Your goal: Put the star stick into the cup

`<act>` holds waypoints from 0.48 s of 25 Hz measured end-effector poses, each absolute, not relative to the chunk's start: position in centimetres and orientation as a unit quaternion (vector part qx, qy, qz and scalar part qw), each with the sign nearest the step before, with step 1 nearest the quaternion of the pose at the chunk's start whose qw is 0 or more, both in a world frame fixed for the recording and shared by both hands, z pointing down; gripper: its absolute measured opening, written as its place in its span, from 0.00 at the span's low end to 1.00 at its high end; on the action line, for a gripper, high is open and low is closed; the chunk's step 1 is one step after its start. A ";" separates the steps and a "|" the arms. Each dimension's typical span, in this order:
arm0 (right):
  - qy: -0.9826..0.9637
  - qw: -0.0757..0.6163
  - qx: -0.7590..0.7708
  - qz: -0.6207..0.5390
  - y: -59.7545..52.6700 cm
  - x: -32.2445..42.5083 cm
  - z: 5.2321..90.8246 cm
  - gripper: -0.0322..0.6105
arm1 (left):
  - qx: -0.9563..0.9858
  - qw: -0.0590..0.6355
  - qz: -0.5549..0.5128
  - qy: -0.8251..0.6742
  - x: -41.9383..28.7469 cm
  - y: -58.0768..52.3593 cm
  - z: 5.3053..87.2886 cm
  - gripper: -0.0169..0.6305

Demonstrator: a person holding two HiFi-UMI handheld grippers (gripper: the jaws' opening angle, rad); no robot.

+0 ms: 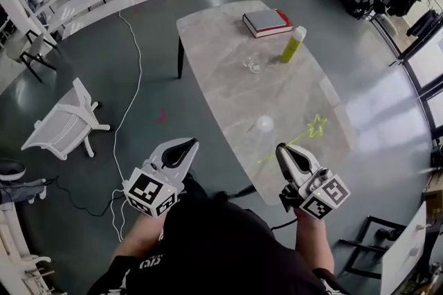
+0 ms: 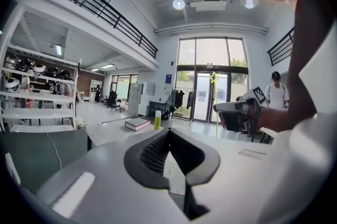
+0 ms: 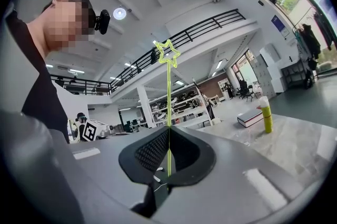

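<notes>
Marble table (image 1: 235, 93); thin yellow star stick (image 3: 168, 107) clamped in right gripper (image 1: 282, 148), left gripper (image 1: 192, 143) closed.

Middle of the marble table (image 1: 228, 89) is sitting wide open, so plenty of room coming in over the near edge. A pale round thing (image 1: 265, 123) is sitting near that edge, just left of the star stick (image 1: 315, 126). The far end is getting crowded: book (image 1: 266, 22), yellow bottle (image 1: 293, 44) and a small clear thing (image 1: 252, 64) are standing close together.
</notes>
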State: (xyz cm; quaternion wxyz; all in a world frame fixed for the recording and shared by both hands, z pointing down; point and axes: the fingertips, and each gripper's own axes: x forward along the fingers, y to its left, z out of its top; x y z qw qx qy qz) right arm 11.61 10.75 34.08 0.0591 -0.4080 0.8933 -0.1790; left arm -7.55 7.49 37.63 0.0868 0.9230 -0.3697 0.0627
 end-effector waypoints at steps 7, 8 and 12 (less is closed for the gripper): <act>0.876 0.056 -0.446 -0.174 5.4 11.2 34.6 0.08 | 0.935 0.100 0.053 -0.337 -8.1 1.0 38.8 0.03; 0.872 0.058 -0.453 -0.173 4.5 11.2 34.6 0.08 | 0.938 0.100 0.054 -0.327 -8.1 -0.1 38.9 0.03; 0.860 0.066 -0.478 -0.167 -0.1 10.5 33.7 0.08 | 0.949 0.090 0.061 -0.296 -8.8 -5.7 38.3 0.03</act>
